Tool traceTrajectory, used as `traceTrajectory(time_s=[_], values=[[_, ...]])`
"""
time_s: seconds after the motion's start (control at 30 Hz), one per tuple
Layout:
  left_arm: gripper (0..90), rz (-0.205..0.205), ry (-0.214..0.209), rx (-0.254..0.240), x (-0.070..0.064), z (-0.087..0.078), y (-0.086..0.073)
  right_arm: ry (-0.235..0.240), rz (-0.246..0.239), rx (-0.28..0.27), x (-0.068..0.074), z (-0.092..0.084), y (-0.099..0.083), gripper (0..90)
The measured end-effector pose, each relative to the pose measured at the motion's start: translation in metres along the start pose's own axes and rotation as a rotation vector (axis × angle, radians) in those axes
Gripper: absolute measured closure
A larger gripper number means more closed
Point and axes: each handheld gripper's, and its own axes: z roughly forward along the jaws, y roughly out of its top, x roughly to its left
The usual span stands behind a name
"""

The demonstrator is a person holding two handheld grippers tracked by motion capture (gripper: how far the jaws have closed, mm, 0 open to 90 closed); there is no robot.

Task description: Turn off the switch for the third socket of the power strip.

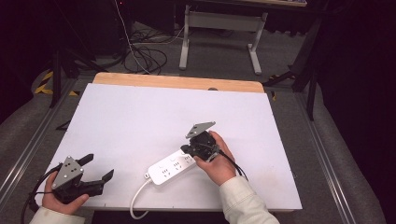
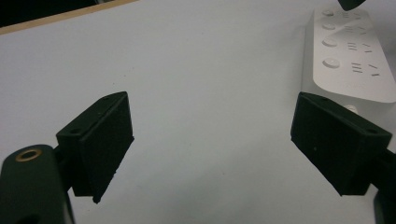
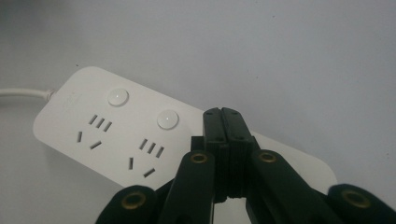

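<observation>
Nearest the high camera, at the table's near left corner, I have the left gripper resting in the left hand, its grey three-cornered plate facing up and its cable looping off the table edge. Its jaws stand released, wide apart, with nothing but bare white table top between them; in the left gripper view the two black pads frame empty surface, and one end of the white power strip shows at the upper right, clear of the pads. Moving right in the high view, the power strip lies flat near the front edge of the table, roughly mid-width, angled so its far end points up and right; its white cord leaves the near left end and curls over the table edge. At the strip's right end I have the right gripper, held in the right hand, pointing down at the strip. Its jaws are clenched pad to pad with nothing between them; in the right gripper view the closed tips sit over the strip's top face, just right of its second round button. I cannot tell whether the tips touch the strip.
</observation>
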Motion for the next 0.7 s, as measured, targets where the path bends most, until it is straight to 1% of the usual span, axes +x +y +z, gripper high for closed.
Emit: traceTrajectory(time_s=[0.27,0.4,0.6,0.67,0.7], values=[[13.4,-0.001,-0.001,0.001,0.0,0.0,0.0,-0.01,0.006,0.021,-0.002,0.01,-0.001,90.0],[13.4,0.003,0.0,0.002,0.0,0.0,0.0,-0.014,0.003,0.028,-0.003,0.012,-0.001,90.0],[13.4,-0.004,-0.004,0.002,0.0,0.001,0.0,-0.016,0.009,0.036,-0.003,0.015,-0.001,90.0],[13.4,0.0,-0.003,0.004,0.0,0.001,0.0,-0.023,0.002,0.048,-0.002,0.016,-0.001,90.0],[13.4,0.0,-0.003,0.004,0.0,0.001,0.0,-0.023,0.001,0.045,-0.002,0.017,-0.002,90.0]])
